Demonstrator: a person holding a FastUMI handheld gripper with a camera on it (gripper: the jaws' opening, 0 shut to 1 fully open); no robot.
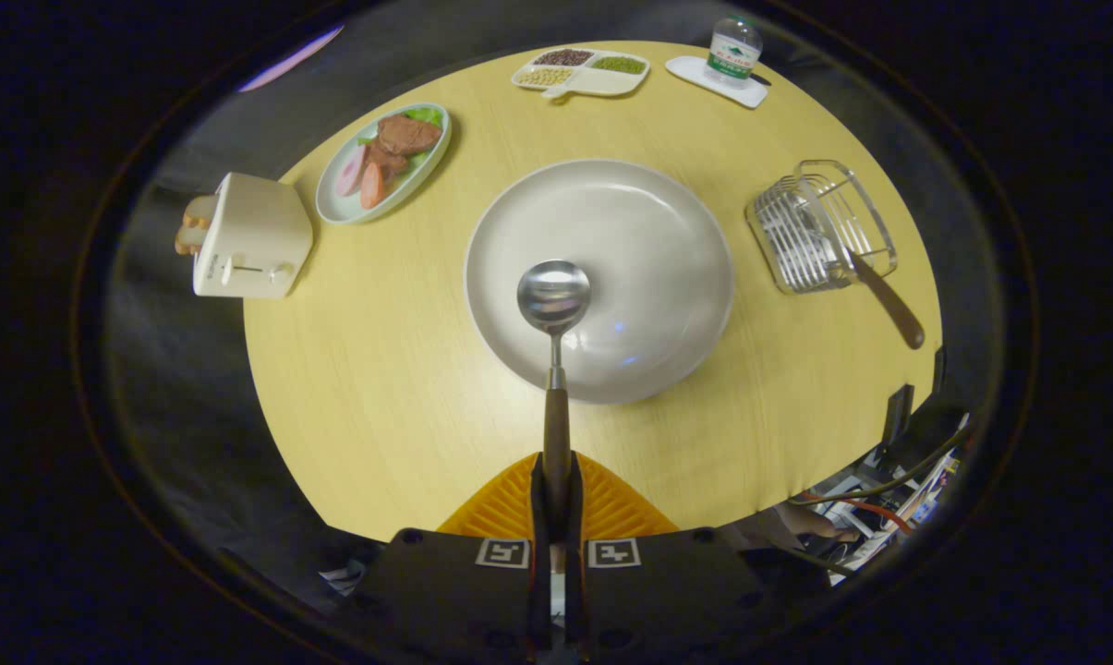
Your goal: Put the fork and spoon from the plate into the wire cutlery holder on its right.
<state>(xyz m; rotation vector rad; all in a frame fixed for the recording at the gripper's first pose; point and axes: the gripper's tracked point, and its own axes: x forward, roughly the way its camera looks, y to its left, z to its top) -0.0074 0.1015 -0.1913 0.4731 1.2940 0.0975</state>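
Note:
My gripper [556, 476] is shut on the brown handle of the spoon [553, 305], which sticks straight out ahead of the fingers, raised above the table. Its shiny bowl hangs over the near part of the large white plate [648, 222]; no cutlery lies on the plate. To the right of the plate stands the wire cutlery holder [819, 226]. The fork [879, 296] rests in it, its brown handle leaning out over the holder's near right side toward the table edge.
On the round yellow table [381, 369], a white toaster [247, 235] with bread stands far left. A plate of meat and vegetables [385, 162] lies beyond it, a divided snack tray [582, 72] at the back, and a water bottle [733, 51] on a white coaster.

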